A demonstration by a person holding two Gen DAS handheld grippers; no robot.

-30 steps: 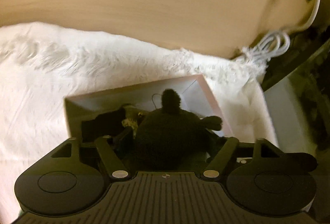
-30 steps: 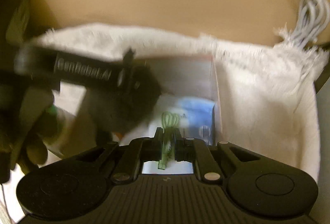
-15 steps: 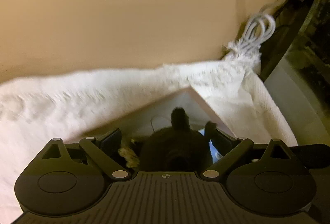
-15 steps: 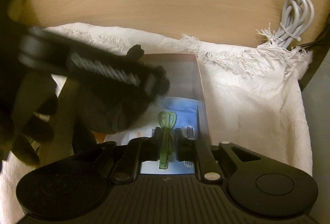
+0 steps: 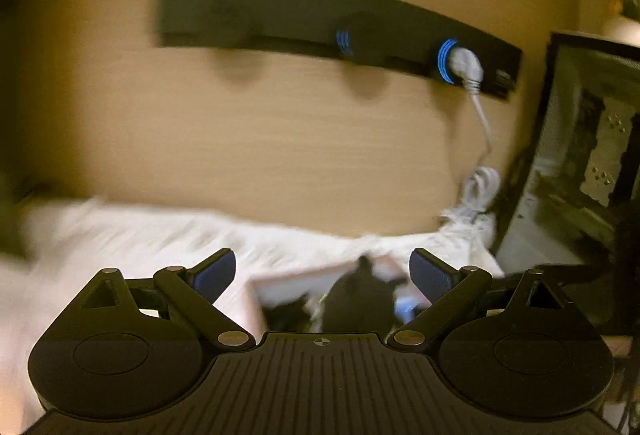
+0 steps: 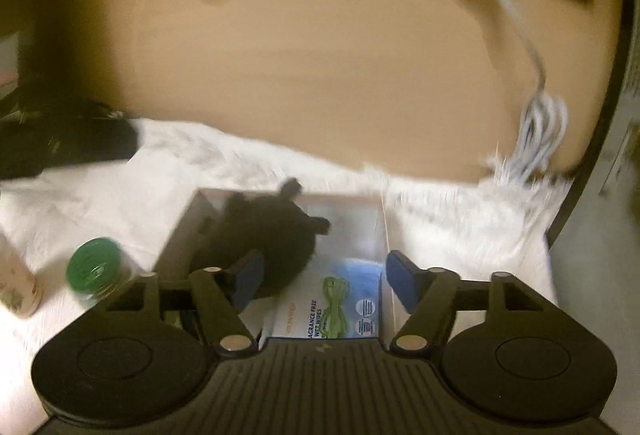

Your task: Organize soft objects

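While the black plush (image 6: 268,231) lies in the box (image 6: 188,231), both grippers (image 5: 322,271) (image 6: 322,283) hang spread, holding nothing.

A wooden table (image 6: 320,75) carries a white cloth (image 6: 460,227).

Warm, dim light is falling on a wood-grain desk (image 6: 340,75). A black power strip (image 5: 304,23) with blue-ringed sockets is sitting along the far edge, white cable (image 6: 540,131) plugged in and coiling at right. White fringed cloth (image 6: 460,219) is covering the near side.
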